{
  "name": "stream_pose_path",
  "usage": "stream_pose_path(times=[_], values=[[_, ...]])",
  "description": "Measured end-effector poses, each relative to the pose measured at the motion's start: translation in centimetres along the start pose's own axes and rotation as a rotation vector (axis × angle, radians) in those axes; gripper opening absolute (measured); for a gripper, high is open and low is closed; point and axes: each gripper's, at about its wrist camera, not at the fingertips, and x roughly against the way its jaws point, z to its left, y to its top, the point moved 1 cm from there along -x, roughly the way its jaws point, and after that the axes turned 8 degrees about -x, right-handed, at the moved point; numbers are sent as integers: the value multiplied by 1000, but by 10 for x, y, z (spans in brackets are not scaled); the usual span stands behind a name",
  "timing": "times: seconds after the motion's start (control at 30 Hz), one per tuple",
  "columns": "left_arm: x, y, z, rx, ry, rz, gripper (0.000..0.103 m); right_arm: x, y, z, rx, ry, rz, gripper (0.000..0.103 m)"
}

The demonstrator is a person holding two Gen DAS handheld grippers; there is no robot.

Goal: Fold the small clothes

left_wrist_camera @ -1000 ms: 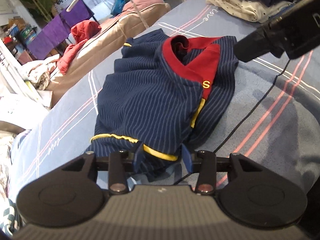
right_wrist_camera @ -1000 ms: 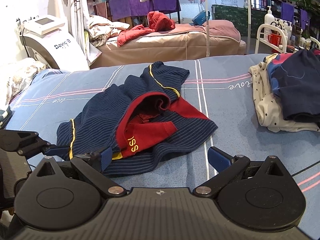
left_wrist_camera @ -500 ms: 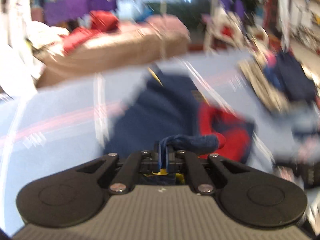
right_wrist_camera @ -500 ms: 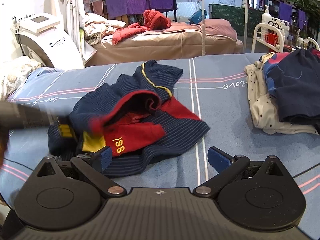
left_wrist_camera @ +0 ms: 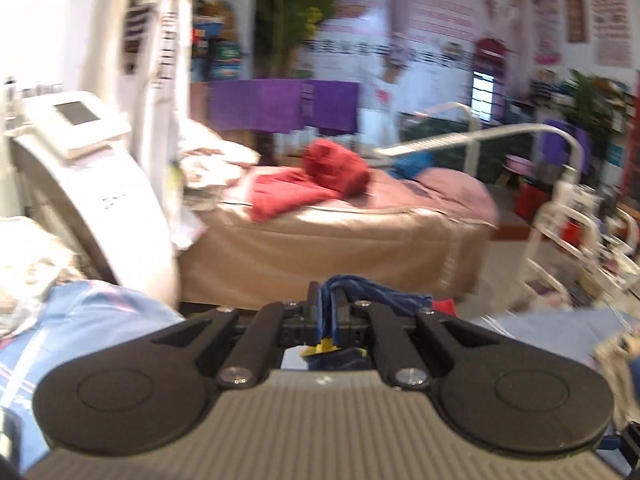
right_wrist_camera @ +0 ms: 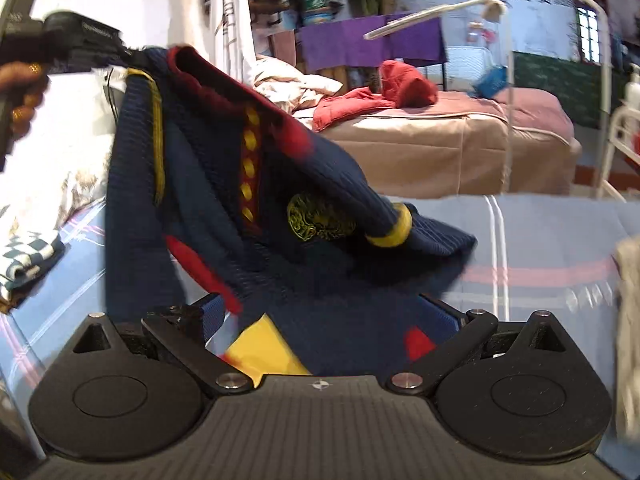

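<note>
My left gripper (left_wrist_camera: 327, 320) is clamped on the navy sweater (right_wrist_camera: 224, 184), hem up off the bed (right_wrist_camera: 540, 240); cloth hangs in front. Right gripper (right_wrist_camera: 336, 316) jaws apart w/ fabric between, not pinched.

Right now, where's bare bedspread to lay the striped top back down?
Bare bedspread lies right of the hanging striped top, across the white and pink stripes, up to the clothes pile at the right edge. The left side is crowded: a checked cloth and bedding.
</note>
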Motion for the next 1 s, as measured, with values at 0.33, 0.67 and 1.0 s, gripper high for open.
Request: stream_pose_path(times=[0.33, 0.67, 1.0], values=[[-112, -100, 112, -33, 349, 461, 74, -49, 6, -9, -163, 8, 134, 103], [-5, -237, -10, 87, -106, 527, 78, -41, -45, 5, -184, 87, 247, 103], [42, -295, -83, 219, -350, 628, 85, -23, -75, 18, -154, 96, 282, 90]])
